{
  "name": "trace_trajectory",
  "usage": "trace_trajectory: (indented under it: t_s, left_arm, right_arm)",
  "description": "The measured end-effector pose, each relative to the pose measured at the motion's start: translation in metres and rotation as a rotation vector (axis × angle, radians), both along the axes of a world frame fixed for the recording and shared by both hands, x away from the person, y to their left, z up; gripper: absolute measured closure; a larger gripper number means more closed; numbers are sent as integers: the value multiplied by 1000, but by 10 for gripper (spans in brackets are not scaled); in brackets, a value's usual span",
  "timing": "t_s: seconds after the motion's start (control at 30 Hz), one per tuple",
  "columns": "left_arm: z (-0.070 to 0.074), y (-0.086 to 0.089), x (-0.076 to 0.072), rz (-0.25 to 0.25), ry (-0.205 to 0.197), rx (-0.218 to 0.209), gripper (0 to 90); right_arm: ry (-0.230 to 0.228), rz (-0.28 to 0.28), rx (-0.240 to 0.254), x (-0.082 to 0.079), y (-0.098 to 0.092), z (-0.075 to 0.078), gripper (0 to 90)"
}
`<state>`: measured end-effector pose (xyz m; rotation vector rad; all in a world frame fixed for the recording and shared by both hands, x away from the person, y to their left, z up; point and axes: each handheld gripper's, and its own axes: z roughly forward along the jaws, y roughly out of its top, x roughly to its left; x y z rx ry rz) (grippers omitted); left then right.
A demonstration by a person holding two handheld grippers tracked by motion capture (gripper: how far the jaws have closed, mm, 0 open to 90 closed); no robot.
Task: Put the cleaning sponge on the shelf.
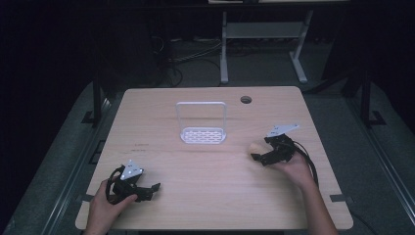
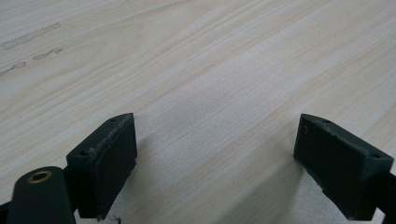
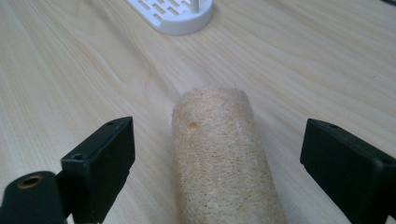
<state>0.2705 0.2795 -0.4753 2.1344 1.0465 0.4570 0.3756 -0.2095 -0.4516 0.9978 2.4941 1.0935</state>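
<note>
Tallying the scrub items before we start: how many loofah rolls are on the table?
1. The loofah roll lies on the table's right side, between the right gripper's open jaws, untouched.

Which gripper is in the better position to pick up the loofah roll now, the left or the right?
The right. The right gripper is open with the loofah roll lying between its jaws. The left gripper is open over bare table, near the opposite front corner.
</note>
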Motion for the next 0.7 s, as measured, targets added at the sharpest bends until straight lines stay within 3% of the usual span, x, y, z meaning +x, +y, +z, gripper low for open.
trace_trajectory:
  t_s: [0.27, 0.33, 0.5, 0.7]
  left_arm:
    - [0, 0, 0, 0, 0, 0, 127]
    - [0, 0, 0, 0, 1, 1, 127]
    - [0, 0, 0, 0, 1, 0, 127]
    - [0, 0, 0, 0, 0, 0, 127]
  right_arm:
    - [22, 3, -48, 5, 4, -10, 104]
    - [25, 10, -50, 6, 3, -11, 155]
    - [30, 9, -68, 6, 5, -14, 164]
    - [32, 11, -78, 5, 5, -14, 237]
